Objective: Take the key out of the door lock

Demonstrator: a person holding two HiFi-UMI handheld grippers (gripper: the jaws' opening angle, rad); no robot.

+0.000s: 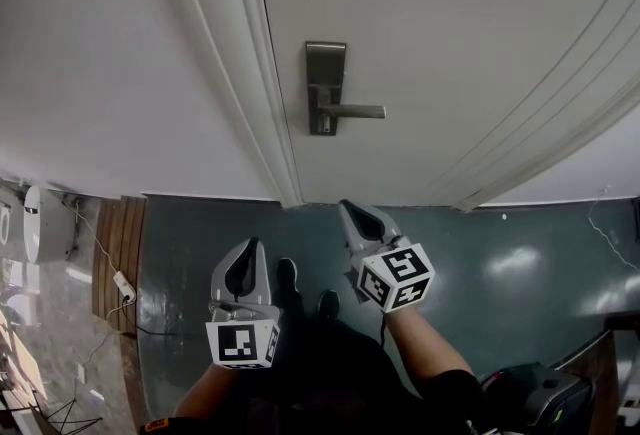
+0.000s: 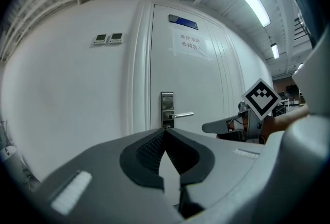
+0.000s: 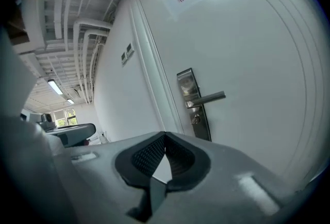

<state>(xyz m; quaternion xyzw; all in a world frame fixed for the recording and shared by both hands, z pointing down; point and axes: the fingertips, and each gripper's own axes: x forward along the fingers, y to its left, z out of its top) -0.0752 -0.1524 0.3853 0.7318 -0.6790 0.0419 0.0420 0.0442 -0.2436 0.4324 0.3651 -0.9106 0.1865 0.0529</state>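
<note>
Left claw [image 2: 165,130] closed, tips pressed together, only bare wall visible through the hollow behind the ribbed pads; nothing gripped. Right claw [image 3: 165,135] likewise closed and empty. In the head view, left claw [image 1: 248,248] and right claw [image 1: 352,211] held low over the dark floor [image 1: 520,263], pointing toward the door [image 1: 450,43], well apart from it and from each other. Marker cube [image 1: 396,276] on the right one turned upward, forearm [image 1: 430,343] below it partly cut off by the picture's bottom edge. Two shoe tips [image 1: 287,275] between the claws, barely distinct in the shadow.

Further out, a steel lock plate [image 1: 325,88] on the white door, just beside the door frame [image 1: 250,73], with a lever handle [image 1: 352,110] sticking out to the right. Same lock plate [image 3: 193,104] and lever handle [image 3: 206,98] nearest in the right gripper view, with a small round boss [image 3: 196,120] under the lever. Key not made out for certain: too small in every view to tell from the boss itself.

Paper sign [image 2: 189,44] high on the door, print too small to read. Two wall panels [image 2: 108,38] left of the frame. Power strip [image 1: 124,283] and a cable at the floor's left edge, half lost in the distortion.
</note>
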